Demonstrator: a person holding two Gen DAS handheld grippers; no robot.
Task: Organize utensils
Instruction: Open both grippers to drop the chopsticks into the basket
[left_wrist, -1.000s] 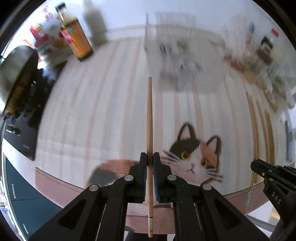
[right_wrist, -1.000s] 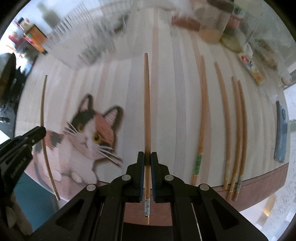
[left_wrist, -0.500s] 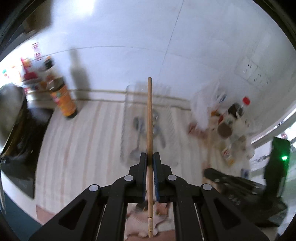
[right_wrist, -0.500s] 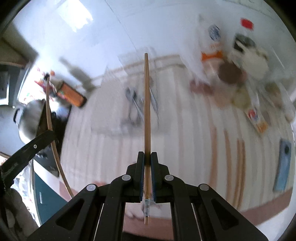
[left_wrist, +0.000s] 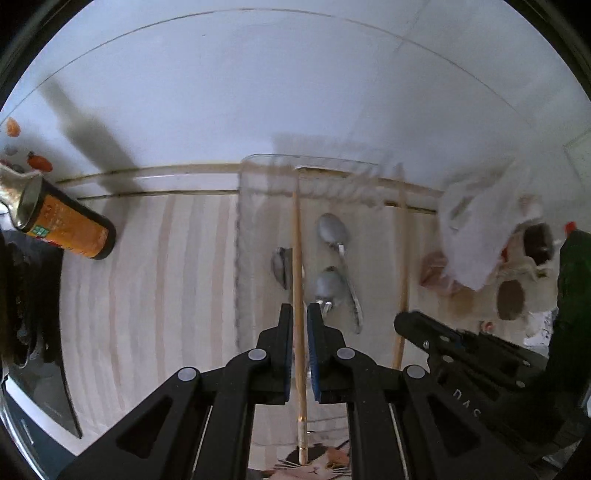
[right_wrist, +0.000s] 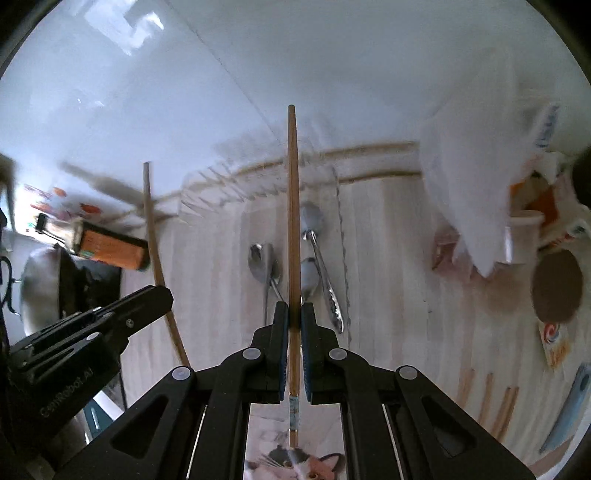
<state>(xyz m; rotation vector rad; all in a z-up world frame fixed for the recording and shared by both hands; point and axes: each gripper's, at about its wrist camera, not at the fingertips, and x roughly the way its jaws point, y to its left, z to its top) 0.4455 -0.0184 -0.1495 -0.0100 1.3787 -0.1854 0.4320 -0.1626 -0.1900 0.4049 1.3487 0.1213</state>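
My left gripper (left_wrist: 300, 314) is shut on a wooden chopstick (left_wrist: 296, 251) that points forward over a clear plastic utensil tray (left_wrist: 243, 229). My right gripper (right_wrist: 294, 312) is shut on another wooden chopstick (right_wrist: 292, 206), also aimed over the tray (right_wrist: 207, 184). Three metal spoons (left_wrist: 332, 232) lie inside the tray and show in the right wrist view (right_wrist: 312, 221) too. The right gripper (left_wrist: 424, 328) with its chopstick (left_wrist: 402, 258) shows at the right of the left view. The left gripper (right_wrist: 147, 299) and its chopstick (right_wrist: 155, 251) show at the left of the right view.
An orange-labelled bottle (left_wrist: 70, 229) stands at the left by the wall, near a dark stove (left_wrist: 22, 295). A white bag (left_wrist: 476, 221), jars and packets crowd the right. Several more chopsticks (right_wrist: 491, 398) lie on the striped mat at the lower right. A cat picture (right_wrist: 295, 461) is below.
Both grippers, each holding its chopstick, have lifted off the cat mat and moved forward toward the clear tray by the wall. The spoons now lie just ahead of the fingertips.
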